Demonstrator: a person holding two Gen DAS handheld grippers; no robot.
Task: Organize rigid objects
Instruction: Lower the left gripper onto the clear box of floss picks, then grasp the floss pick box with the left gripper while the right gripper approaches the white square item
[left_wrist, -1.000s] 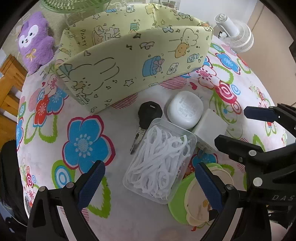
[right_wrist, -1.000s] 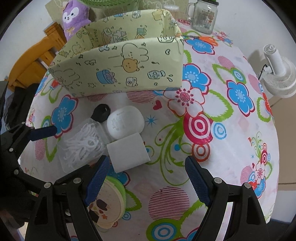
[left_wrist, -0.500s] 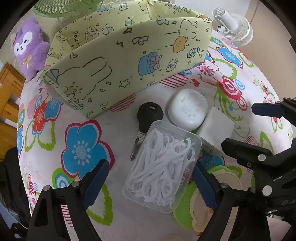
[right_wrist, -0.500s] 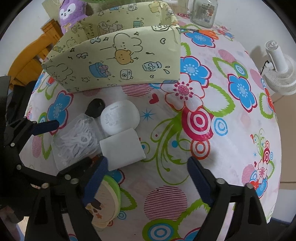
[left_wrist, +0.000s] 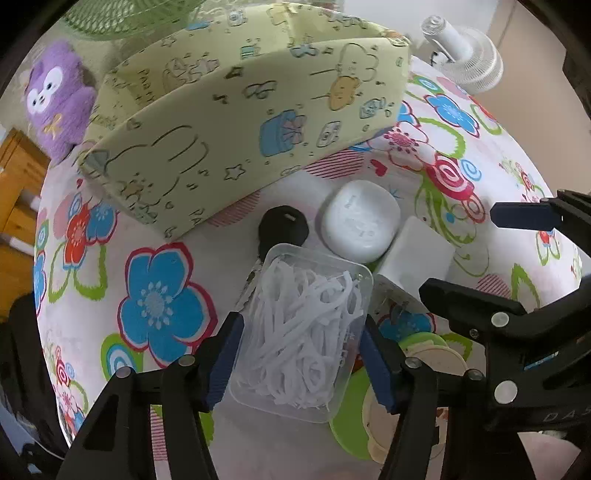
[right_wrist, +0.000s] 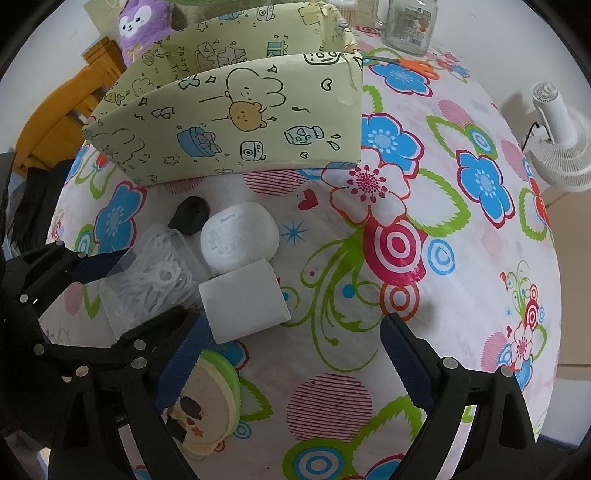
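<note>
Tongs on the left (left_wrist: 300, 363) have just been closing: a second ago the blue pads stood wide on either side of the clear floss-pick box (left_wrist: 303, 332), and now they sit tight against its two long walls. Reading: left tongs clenched on the box, pads (left_wrist: 225, 360) in contact on both sides. The box itself has not visibly left the bench (left_wrist: 229, 258); whether it is lifted at all I cannot tell.

Right tongs (right_wrist: 295, 365) have just been opening a little further and hang released, nothing between the pads. They hover above the white block (right_wrist: 245, 301) and the round green-rimmed case (right_wrist: 207, 398), touching neither as far as I can see.

Layout of the remaining items:
- black key (left_wrist: 282, 227) lies partly under the far corner of the box
- white rounded case (left_wrist: 360, 225) sits just beside the key, touching the white block
- yellow cartoon-print bin (left_wrist: 258, 129) stands beyond the cluster, open top, near enough for a short carry

Judgement: the grasp step on the first item looks complete; lift and transfer to the bin come next. Four items are still outside the bin, so the task is at an early stage. Risk noted: the box wall is thin plastic and may flex or slip, and the key could be dragged along when the box rises.
</note>
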